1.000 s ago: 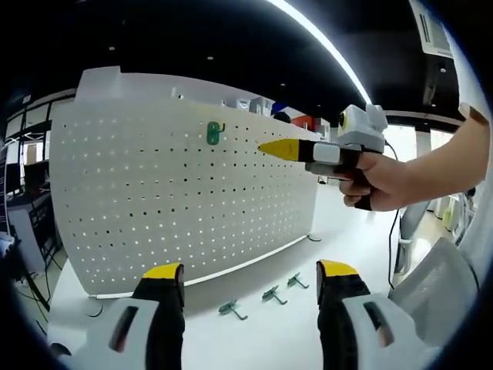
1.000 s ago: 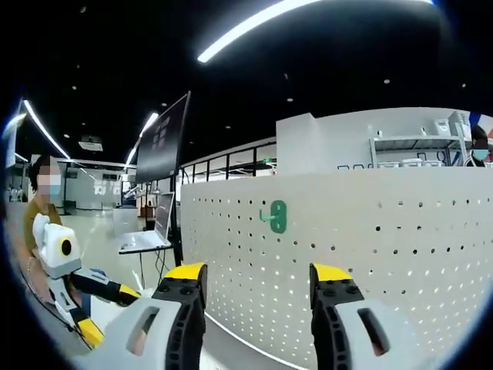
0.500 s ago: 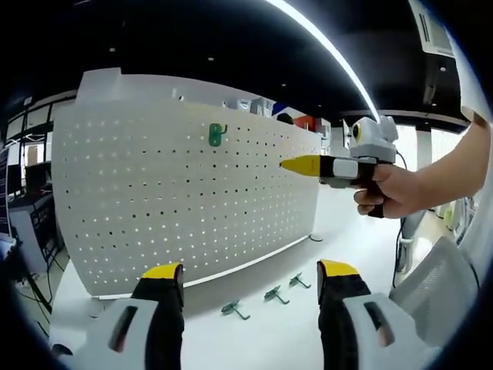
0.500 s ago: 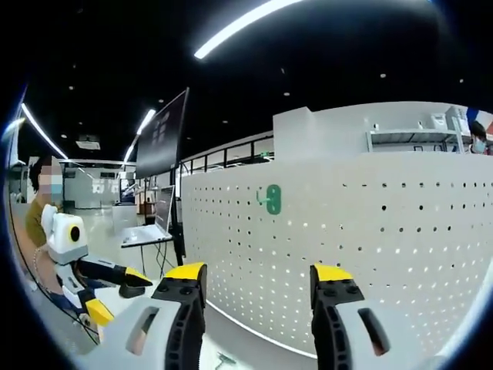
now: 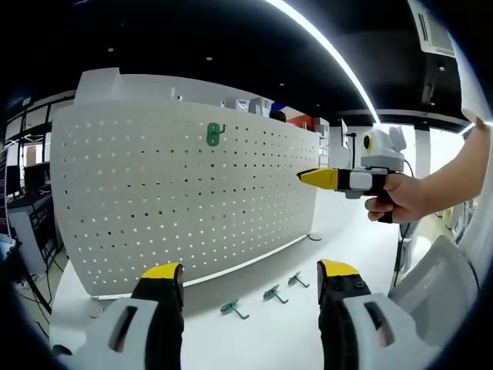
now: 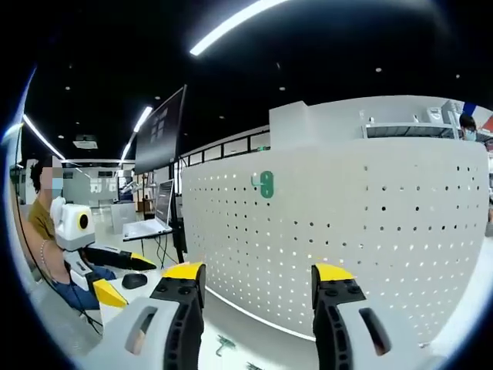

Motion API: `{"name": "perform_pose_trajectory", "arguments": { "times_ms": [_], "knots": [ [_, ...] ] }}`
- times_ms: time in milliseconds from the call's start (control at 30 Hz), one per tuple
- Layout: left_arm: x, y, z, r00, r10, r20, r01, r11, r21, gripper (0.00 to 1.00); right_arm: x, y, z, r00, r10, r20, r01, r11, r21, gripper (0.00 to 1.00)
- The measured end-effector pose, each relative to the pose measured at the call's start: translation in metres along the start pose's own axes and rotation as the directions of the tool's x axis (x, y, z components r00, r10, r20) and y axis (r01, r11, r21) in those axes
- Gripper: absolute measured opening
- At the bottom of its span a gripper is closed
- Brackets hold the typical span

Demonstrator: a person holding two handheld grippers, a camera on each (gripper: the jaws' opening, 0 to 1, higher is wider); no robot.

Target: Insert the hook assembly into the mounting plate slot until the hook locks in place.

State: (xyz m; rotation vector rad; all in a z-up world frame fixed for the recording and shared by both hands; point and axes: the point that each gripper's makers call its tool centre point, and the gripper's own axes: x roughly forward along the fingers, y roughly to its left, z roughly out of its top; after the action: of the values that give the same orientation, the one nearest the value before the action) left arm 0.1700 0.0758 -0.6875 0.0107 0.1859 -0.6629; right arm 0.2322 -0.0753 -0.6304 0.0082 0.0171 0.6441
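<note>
Your left gripper (image 5: 250, 289) sits low in the left gripper view with its yellow-tipped jaws spread wide and nothing between them, pointed at the white pegboard (image 5: 154, 200) that stands upright on the white table (image 5: 269, 339). High on that board hangs the green hook (image 5: 215, 134), seated in the holes near the top edge, a little left of the board's middle as you see it from here. Down on the table, just in front of the board's base, three more hooks (image 5: 266, 295) lie loose in a short row, each apart from the next, between your two jaws as the view frames them. Off to the right of the left gripper view, your hand (image 5: 400, 202) holds the right gripper (image 5: 312, 177) up in the air, its yellow tip aimed toward the board's right end and clear of the surface. Switch to the right gripper view and its own jaws stand wide apart too, gripper (image 6: 256, 285) empty, facing the same pegboard (image 6: 347, 223) from the other angle, with the green hook (image 6: 266, 184) up near the board's top left. At the left edge of that view your left gripper (image 6: 115, 270) shows beside the table, with a laptop (image 6: 150, 223) and a dark monitor (image 6: 160, 131) behind it.
</note>
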Motion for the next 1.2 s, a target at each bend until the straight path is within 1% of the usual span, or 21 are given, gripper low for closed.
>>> {"name": "perform_pose_trajectory", "arguments": {
  "times_ms": [267,533,733,867,1200],
  "knots": [
    [0.0,-0.002,-0.001,1.0,-0.008,-0.006,0.008,1.0,0.0,0.73,-0.015,-0.002,-0.012,1.0,0.003,-0.029,-0.003,1.0,-0.002,0.55],
    [-0.001,-0.003,-0.004,1.0,-0.017,-0.013,0.017,1.0,0.001,0.74,-0.029,-0.01,-0.021,0.999,-0.005,-0.053,0.005,1.0,0.002,0.56],
    [-0.001,-0.003,-0.005,1.0,-0.019,-0.016,0.019,1.0,0.0,0.74,-0.036,-0.01,-0.03,0.997,-0.008,-0.074,0.008,1.0,0.009,0.56],
    [-0.001,-0.003,-0.005,1.0,-0.022,-0.02,0.022,1.0,0.003,0.74,-0.04,-0.008,-0.032,0.997,-0.008,-0.08,0.009,1.0,0.011,0.56],
    [-0.004,-0.003,-0.009,0.999,-0.025,-0.031,0.025,1.0,0.004,0.74,-0.056,-0.008,-0.048,0.993,-0.012,-0.115,0.016,1.0,0.027,0.57]
  ]
}}
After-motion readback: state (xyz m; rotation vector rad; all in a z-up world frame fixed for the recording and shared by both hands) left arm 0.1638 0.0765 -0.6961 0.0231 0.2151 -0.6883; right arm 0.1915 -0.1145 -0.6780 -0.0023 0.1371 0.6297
